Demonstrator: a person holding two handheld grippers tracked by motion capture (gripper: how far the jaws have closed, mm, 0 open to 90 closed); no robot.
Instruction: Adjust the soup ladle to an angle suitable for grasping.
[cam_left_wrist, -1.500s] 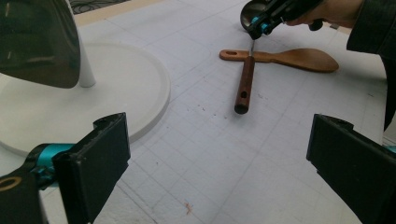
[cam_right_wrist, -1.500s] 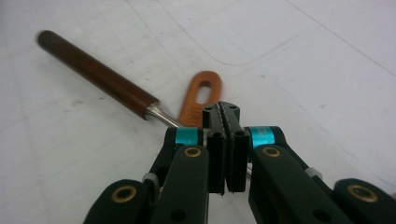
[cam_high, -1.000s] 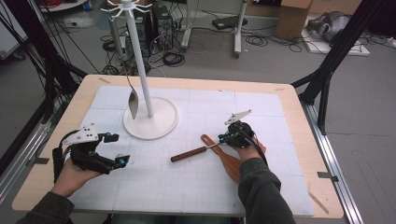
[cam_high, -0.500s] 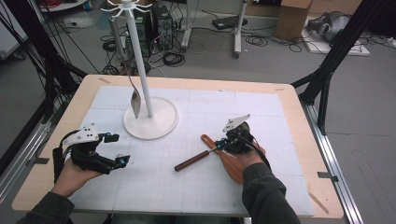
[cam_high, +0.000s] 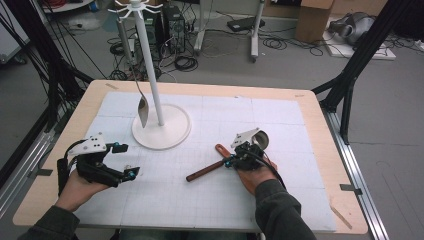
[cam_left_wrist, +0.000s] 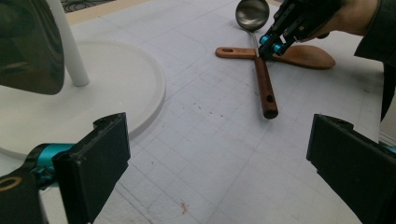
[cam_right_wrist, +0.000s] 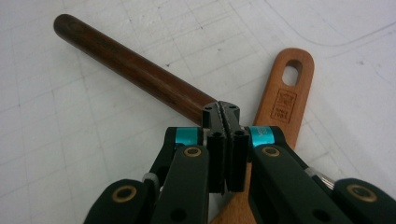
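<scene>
My right gripper (cam_high: 229, 161) is shut on a ladle where its thin metal shaft meets the dark wooden handle (cam_right_wrist: 135, 70). The handle (cam_high: 205, 171) slopes left toward the mat, and the steel bowl (cam_high: 260, 138) stands tilted up just past the hand. Under the ladle lies an orange wooden spatula (cam_right_wrist: 287, 93), its holed end (cam_high: 220, 148) pointing to the far left. The left gripper view shows the ladle bowl (cam_left_wrist: 252, 14), the spatula (cam_left_wrist: 308, 56) and the right gripper (cam_left_wrist: 268, 44) at the far side. My left gripper (cam_high: 126, 160) rests at the mat's left, open, with nothing between its jaws (cam_left_wrist: 215, 158).
A white hanging stand (cam_high: 161, 125) with a round base rises at the back left of the gridded mat (cam_high: 300, 145). A metal spoon (cam_high: 142, 111) hangs from it, close to my left gripper (cam_left_wrist: 28, 46). Cables and black frame legs surround the wooden table (cam_high: 320, 125).
My right gripper has drawn slightly toward the person with the ladle. The ladle has turned, and its bowl now shows tilted up beside the hand. My left gripper has stayed still.
</scene>
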